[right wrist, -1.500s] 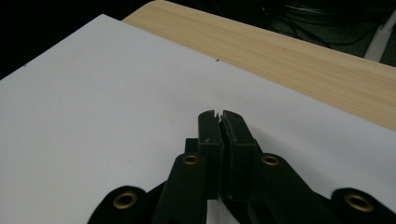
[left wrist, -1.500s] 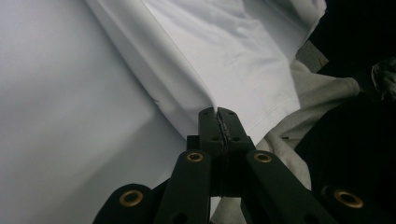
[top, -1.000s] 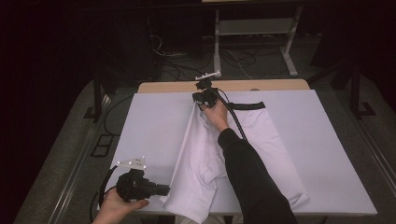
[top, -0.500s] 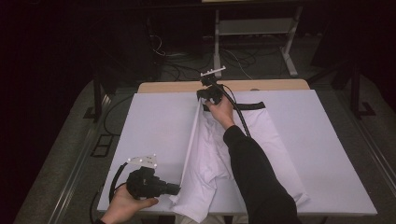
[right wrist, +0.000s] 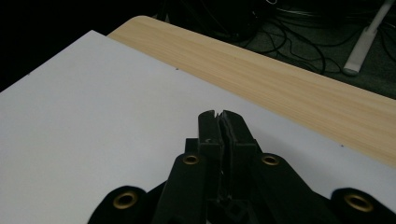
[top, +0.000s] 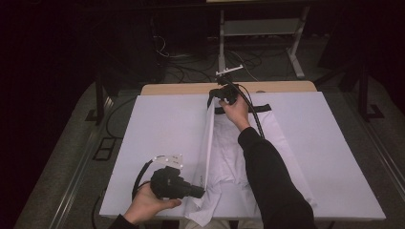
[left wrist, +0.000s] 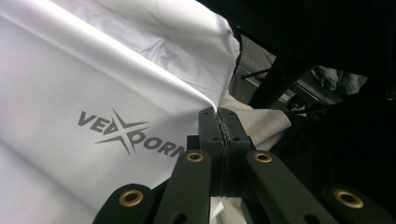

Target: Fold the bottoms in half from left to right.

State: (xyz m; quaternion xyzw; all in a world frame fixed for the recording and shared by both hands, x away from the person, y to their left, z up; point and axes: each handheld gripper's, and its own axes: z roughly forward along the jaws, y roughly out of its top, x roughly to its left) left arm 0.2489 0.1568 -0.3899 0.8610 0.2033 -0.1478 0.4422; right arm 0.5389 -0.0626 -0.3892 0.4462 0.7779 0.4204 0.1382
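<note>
A white garment [top: 229,157] with a black waistband [top: 258,108] lies lengthwise on the table's white cover [top: 162,124]. Its left edge is lifted into a taut ridge that runs between my two grippers. My left gripper [top: 203,193] is at the near end, shut on the hem. In the left gripper view the jaws [left wrist: 218,114] pinch white cloth [left wrist: 93,70] that bears a grey printed logo. My right gripper [top: 211,101] is at the far end by the waistband, shut on the top of that ridge. In the right gripper view its closed jaws [right wrist: 218,115] hang above the white cover [right wrist: 93,116].
A strip of bare wooden tabletop [right wrist: 280,79] runs along the far edge of the cover. Beyond it, cables and a metal stand [top: 258,28] are on the dark floor. A person's dark sleeve [top: 267,181] lies over the garment's middle.
Both grippers have moved to the right and slightly up, carrying the lifted left edge of the garment farther over its middle. Both stay shut.
</note>
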